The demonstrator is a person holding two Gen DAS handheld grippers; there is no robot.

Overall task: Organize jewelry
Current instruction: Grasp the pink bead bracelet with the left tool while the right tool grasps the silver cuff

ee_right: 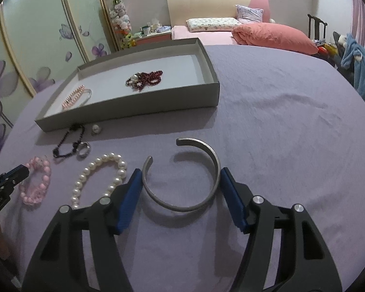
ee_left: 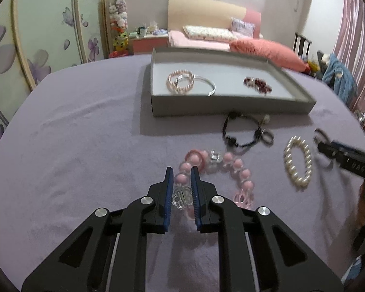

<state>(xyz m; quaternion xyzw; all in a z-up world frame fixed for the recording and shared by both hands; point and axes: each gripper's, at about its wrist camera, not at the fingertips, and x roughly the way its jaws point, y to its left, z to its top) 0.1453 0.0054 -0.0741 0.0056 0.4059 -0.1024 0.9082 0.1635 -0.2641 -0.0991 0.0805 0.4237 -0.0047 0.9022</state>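
Left wrist view shows our left gripper pinching the pink bead bracelet, the right gripper clasping the silver cuff; next we lift both into the grey tray.

I take the shallow grey cardboard tray as my landmark. In it lie a dark red beaded strand and a pink beaded bracelet. Before it, left to right, lie a black cord bracelet, a white pearl bracelet and an open silver metal bangle.
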